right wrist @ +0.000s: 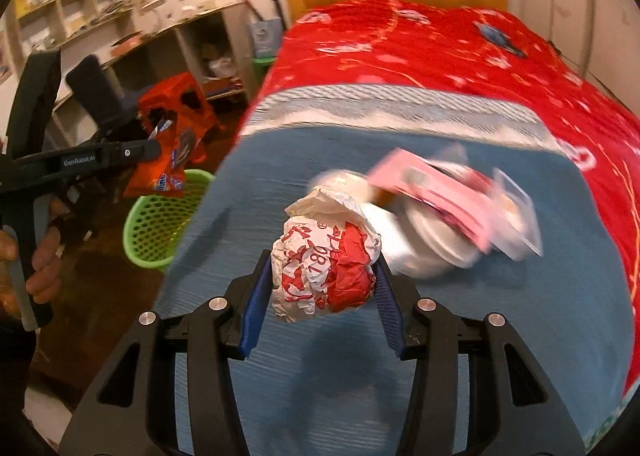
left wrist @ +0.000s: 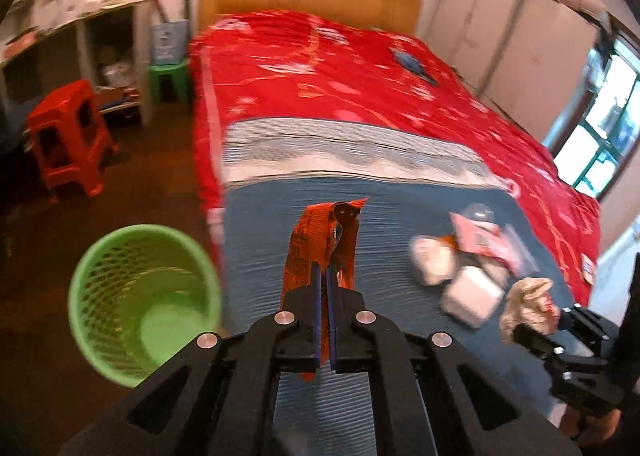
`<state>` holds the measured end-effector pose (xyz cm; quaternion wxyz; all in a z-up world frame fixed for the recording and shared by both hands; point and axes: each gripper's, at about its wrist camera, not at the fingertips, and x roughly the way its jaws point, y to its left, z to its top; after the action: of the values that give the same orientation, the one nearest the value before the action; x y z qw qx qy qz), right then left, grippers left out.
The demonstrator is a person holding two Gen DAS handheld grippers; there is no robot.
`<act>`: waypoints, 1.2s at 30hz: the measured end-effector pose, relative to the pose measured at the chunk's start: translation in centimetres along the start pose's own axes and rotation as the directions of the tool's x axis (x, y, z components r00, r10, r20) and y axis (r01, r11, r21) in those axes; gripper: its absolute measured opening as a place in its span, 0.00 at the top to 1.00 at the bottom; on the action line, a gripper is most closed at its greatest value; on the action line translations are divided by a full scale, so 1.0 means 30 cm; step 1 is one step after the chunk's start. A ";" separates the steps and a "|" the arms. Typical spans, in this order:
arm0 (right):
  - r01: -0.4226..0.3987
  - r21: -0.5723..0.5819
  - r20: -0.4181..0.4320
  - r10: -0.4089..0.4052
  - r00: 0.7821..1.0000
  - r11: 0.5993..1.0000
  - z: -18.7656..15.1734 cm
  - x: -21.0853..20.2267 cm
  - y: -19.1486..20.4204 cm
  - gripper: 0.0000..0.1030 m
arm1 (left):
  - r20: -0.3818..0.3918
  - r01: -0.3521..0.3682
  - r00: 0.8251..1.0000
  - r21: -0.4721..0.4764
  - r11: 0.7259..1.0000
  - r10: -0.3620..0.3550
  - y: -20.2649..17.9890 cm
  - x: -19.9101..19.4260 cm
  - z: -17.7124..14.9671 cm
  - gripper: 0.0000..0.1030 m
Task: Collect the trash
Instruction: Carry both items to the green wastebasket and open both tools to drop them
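Note:
My left gripper [left wrist: 325, 276] is shut on an orange snack wrapper [left wrist: 320, 240], which stands up between its blue pads above the blue bedcover. In the right wrist view that same wrapper [right wrist: 166, 159] hangs at the left, over the rim of the green mesh basket [right wrist: 160, 215]. The basket [left wrist: 140, 296] stands on the dark floor beside the bed, lower left of my left gripper. My right gripper [right wrist: 322, 280] is shut on a crumpled red and white paper ball [right wrist: 324, 260], lifted off the bedcover. The ball [left wrist: 528, 304] also shows at the right edge of the left wrist view.
More trash [right wrist: 440, 211] lies heaped on the blue cover: pink packaging, white wrappers, a clear bag. The bed has a red quilt [left wrist: 360, 87] and a wooden headboard. A red stool [left wrist: 68, 135] and a green stool stand on the floor by shelves. A hand [right wrist: 40, 264] grips the left tool.

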<state>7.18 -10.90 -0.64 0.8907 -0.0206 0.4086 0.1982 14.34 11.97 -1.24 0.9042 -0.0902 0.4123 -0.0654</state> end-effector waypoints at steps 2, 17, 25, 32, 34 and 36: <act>-0.022 -0.017 -0.003 0.022 1.000 1.000 0.023 0.022 0.043 0.53 | -0.007 -0.036 0.999 -0.020 0.999 0.035 0.074 -0.004 -0.012 0.97; -0.158 -0.141 -0.071 0.150 0.986 0.977 0.174 0.262 0.377 0.53 | -0.132 -0.222 0.971 -0.175 0.959 0.201 0.487 0.101 -0.135 0.78; -0.202 -0.173 -0.132 0.181 0.975 0.964 0.217 0.408 0.534 0.52 | -0.108 -0.245 0.969 -0.259 0.934 0.224 0.616 0.067 -0.174 0.48; -0.246 -0.171 -0.192 0.212 0.958 0.954 0.243 0.557 0.646 0.51 | -0.087 -0.267 0.964 -0.312 0.912 0.253 0.692 0.003 -0.216 0.40; -0.254 -0.174 -0.205 0.217 0.954 0.951 0.250 0.595 0.684 0.51 | -0.079 -0.276 0.961 -0.325 0.905 0.265 0.704 -0.010 -0.225 0.40; -0.263 -0.172 -0.214 0.225 0.951 0.949 0.256 0.629 0.716 0.51 | -0.076 -0.287 0.958 -0.336 0.897 0.278 0.714 -0.023 -0.228 0.40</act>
<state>15.84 16.74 -6.72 0.8093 -0.0773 0.4699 0.3440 9.66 32.25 -9.79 0.8690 -0.1850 0.4376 0.1382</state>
